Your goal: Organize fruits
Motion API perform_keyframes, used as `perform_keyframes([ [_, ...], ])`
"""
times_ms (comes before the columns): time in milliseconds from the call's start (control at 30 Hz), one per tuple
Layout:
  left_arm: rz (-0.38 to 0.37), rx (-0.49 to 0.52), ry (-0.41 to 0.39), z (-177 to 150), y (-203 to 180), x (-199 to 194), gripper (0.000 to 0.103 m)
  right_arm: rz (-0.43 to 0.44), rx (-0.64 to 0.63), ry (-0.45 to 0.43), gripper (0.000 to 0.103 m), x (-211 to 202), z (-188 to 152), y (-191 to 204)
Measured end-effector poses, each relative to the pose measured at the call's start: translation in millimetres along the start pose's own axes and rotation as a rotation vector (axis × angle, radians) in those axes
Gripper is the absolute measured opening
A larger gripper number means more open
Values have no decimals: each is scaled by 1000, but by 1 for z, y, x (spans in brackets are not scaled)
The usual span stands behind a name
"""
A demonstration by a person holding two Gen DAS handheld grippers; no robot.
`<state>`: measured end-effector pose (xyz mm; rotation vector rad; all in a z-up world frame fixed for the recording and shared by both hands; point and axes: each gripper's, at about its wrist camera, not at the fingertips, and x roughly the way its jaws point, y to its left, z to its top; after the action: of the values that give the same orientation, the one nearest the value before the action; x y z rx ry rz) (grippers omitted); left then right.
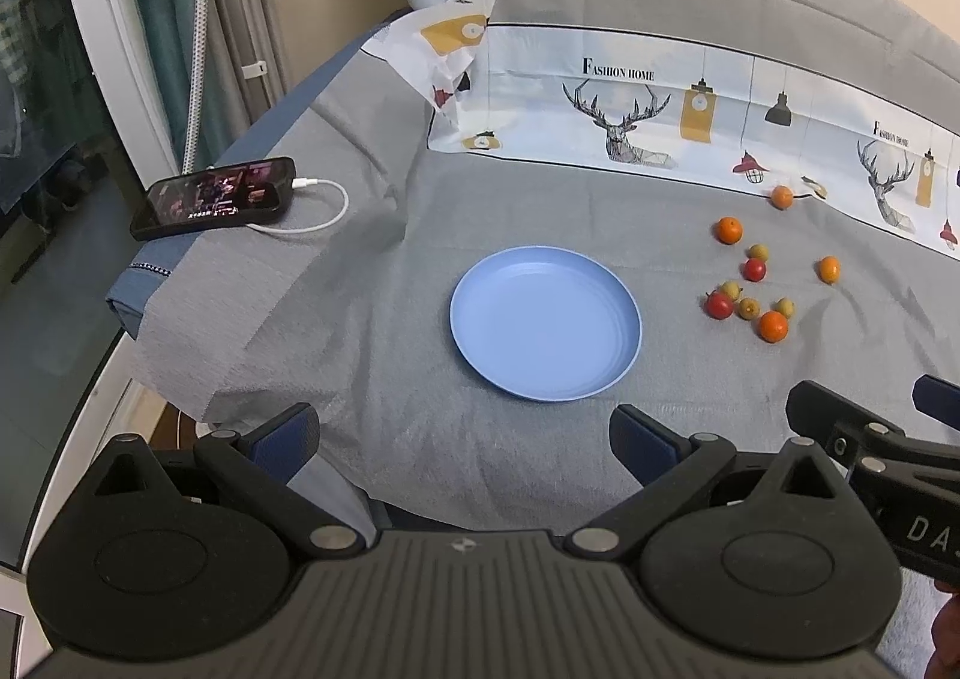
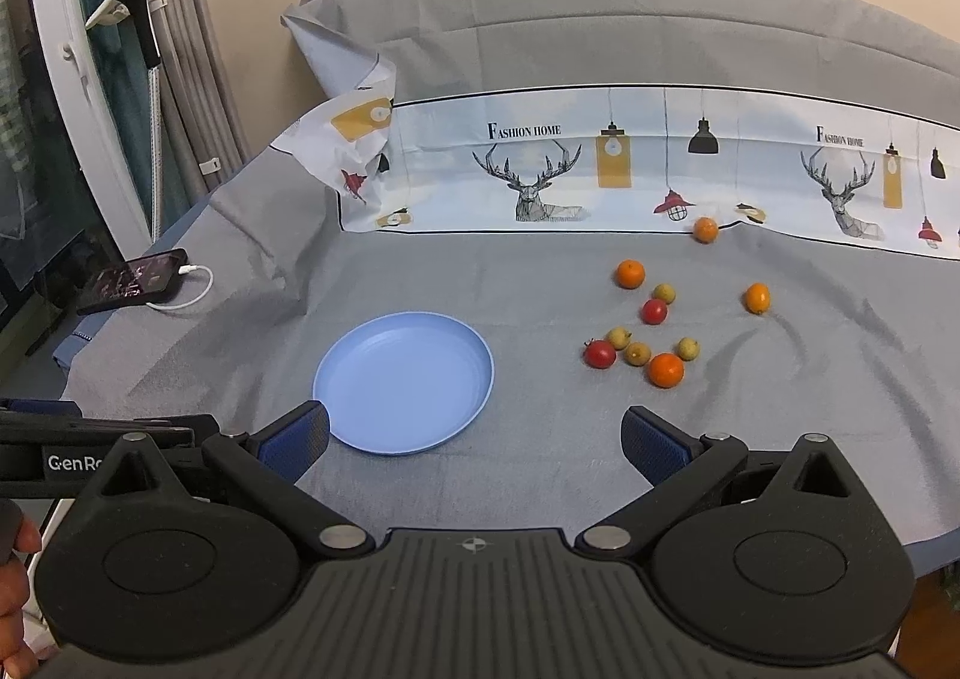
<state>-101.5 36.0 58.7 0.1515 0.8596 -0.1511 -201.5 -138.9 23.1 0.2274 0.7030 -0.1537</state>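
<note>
An empty blue plate (image 1: 543,334) (image 2: 405,382) lies on the grey bedsheet. To its right are scattered small fruits: several oranges (image 1: 773,326) (image 2: 666,370), red fruits (image 1: 719,305) (image 2: 600,353) and yellowish-green ones (image 1: 749,308) (image 2: 637,353). One orange (image 2: 705,229) rests at the edge of the printed cloth. My left gripper (image 1: 465,442) is open, nothing between its fingers, just short of the plate's near rim. My right gripper (image 2: 474,442) is open and empty too, with its left finger beside the plate's near edge. It shows at the right of the left wrist view (image 1: 864,427).
A phone (image 1: 216,197) (image 2: 133,281) on a white charging cable lies at the bed's left edge. A printed deer-pattern cloth (image 1: 630,102) (image 2: 600,168) runs across the back before a grey pillow. A white door frame, curtains and a steamer pole stand at the left. A hand (image 2: 15,607) shows at lower left.
</note>
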Motion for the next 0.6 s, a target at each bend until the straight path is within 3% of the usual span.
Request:
perform_keyframes([
  [267,2,24,30,6,-12,15,103,-3,26,-15,103,13,-4,-8],
  [600,-11,76,74,23,-50,37,103,-99,145,-106,103,30,-4,-59],
])
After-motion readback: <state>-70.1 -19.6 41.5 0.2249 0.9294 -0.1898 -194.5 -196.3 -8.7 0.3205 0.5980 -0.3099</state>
